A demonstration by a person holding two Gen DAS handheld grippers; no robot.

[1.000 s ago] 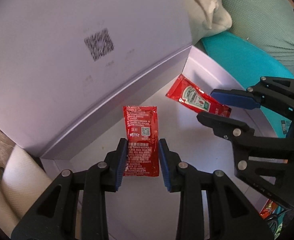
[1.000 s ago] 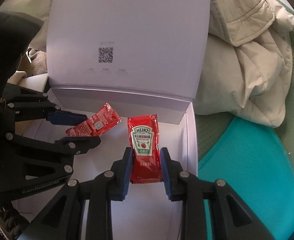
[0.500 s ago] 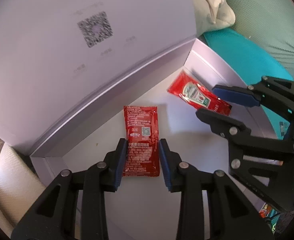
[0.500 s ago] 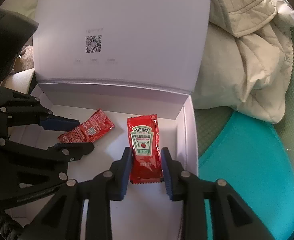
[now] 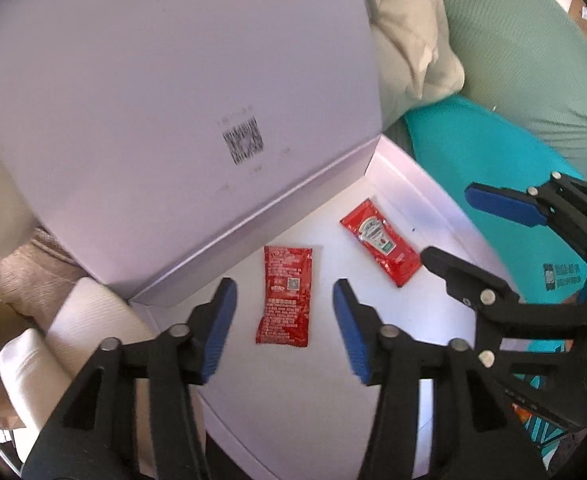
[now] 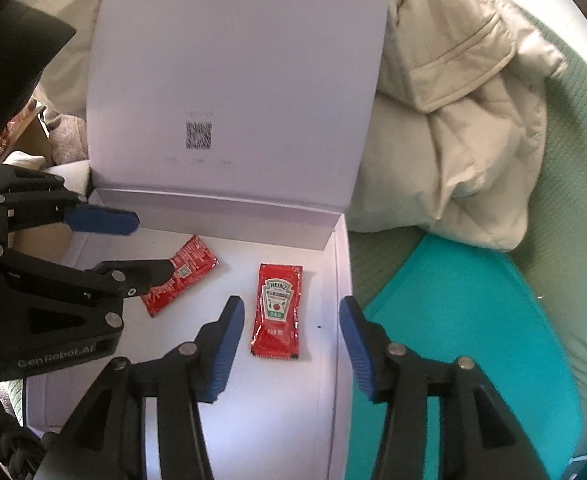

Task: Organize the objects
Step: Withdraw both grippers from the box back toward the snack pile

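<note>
- With both packets lying flat on the floor of the white box (image 6: 335, 280), I read this as the release step: each has been set down and neither is gripped.
- Left gripper (image 5: 284, 316): jaws spread wide, blue pads well clear on either side of the text-side ketchup packet (image 5: 285, 294). Nothing held.
- Right gripper (image 6: 292, 344): jaws likewise wide, straddling the Heinz packet (image 6: 277, 310) without touching it. Nothing held.
- Text-side ketchup packet sits near the back wall under the raised lid (image 5: 173, 100), printed back up. Heinz packet lies label up, close to the box's right wall; from the left wrist view it lies at an angle to its neighbour, the two apart.
- Box rests on a teal cushion (image 6: 473, 320), cream jacket (image 6: 453, 128) heaped behind.
- Judgement: placing looks finished for these two. Next move calls for backing both grippers straight out without catching the box rim or dragging a packet.
- Whether more items wait to be boxed I cannot tell from these views.
- If nothing else is left, the lid would need closing; it stands nearly upright, so a push from behind its top edge seems likely.
</note>
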